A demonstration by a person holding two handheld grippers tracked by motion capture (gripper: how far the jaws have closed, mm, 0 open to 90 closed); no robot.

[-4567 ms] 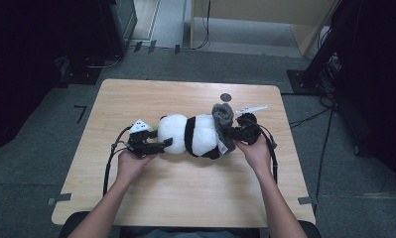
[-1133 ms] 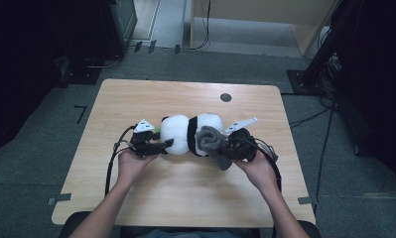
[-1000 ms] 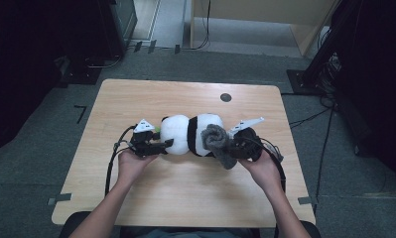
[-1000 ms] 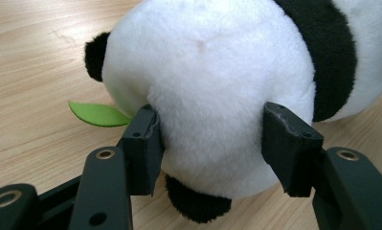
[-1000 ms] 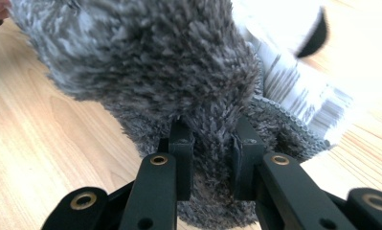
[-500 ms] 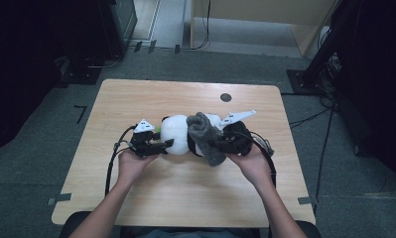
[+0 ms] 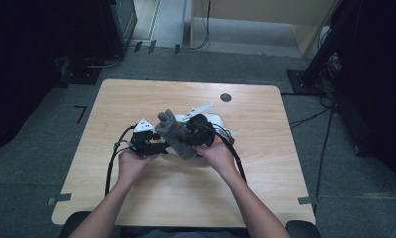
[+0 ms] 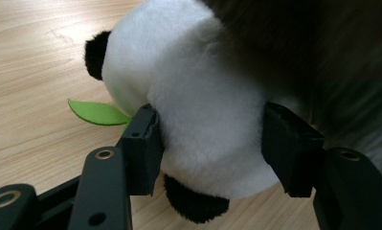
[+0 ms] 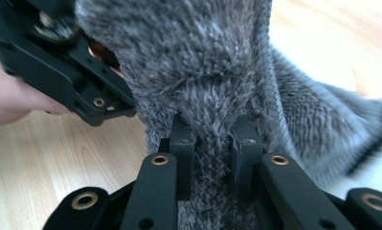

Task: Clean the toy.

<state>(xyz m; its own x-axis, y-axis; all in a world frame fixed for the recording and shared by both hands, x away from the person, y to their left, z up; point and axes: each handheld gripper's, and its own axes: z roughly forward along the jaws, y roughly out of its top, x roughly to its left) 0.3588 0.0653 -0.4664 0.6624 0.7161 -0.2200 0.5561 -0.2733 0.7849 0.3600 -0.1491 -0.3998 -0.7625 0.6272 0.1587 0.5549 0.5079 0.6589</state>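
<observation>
A white and black plush panda (image 8: 198,91) lies on the wooden table (image 7: 136,99). My left gripper (image 8: 208,143) is shut on its white body, one pad on each side. A green felt leaf (image 8: 96,113) sticks out beside it. My right gripper (image 9: 211,153) is shut on a fuzzy grey cloth (image 9: 212,72), which bunches between its pads. In the high view the grey cloth (image 7: 173,134) lies draped over the panda (image 7: 216,120), between the left gripper (image 7: 161,147) and the right gripper (image 7: 188,139).
A small dark round disc (image 7: 226,97) sits in the table near its far edge. Black cables (image 7: 113,158) trail from both grippers across the tabletop. Dark equipment stands on the floor beyond the table.
My right gripper has carried the grey cloth leftward over the panda, from its right end to its left part. The left gripper has held still on the panda.
</observation>
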